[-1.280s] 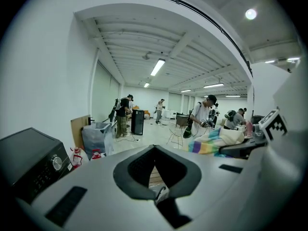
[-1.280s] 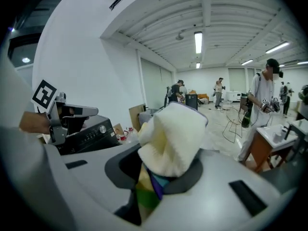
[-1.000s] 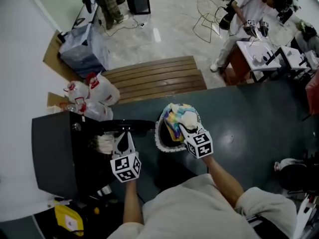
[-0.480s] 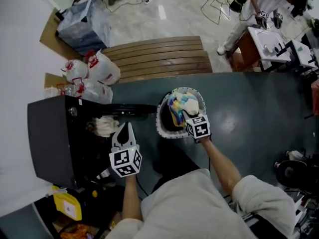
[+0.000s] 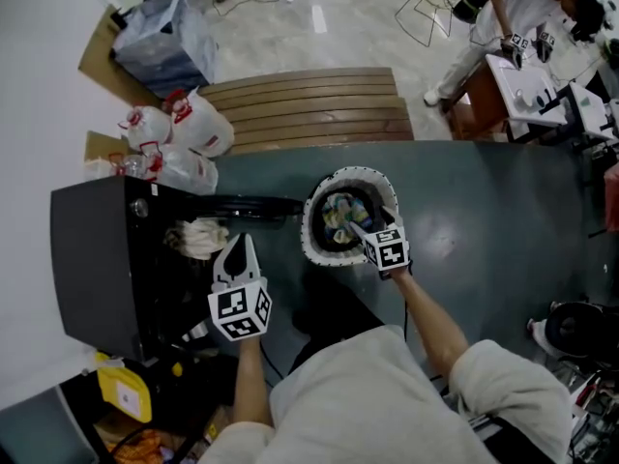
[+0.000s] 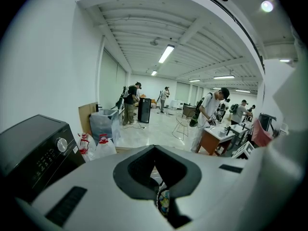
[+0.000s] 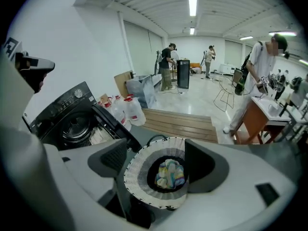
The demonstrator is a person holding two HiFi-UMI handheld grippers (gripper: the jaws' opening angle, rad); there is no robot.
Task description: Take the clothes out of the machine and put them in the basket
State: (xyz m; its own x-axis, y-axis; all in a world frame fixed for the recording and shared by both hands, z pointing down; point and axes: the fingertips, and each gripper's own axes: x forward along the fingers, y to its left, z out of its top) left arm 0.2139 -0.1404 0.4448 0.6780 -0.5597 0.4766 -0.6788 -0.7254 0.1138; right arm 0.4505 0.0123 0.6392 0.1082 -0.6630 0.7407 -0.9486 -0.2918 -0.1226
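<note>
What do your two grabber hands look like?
The left gripper and right gripper are white plastic, each with two pointed jaws, dark inside. Each carries a cube with black-and-white square patterns. The person wears a pale short-sleeved top.

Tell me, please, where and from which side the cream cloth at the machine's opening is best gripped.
Pinch a raised fold of the cream cloth, coming down from the basket side, probably with the left hand-held gripper beside it. It lies crumpled at the opening of the washing machine, so folds stand up.
</note>
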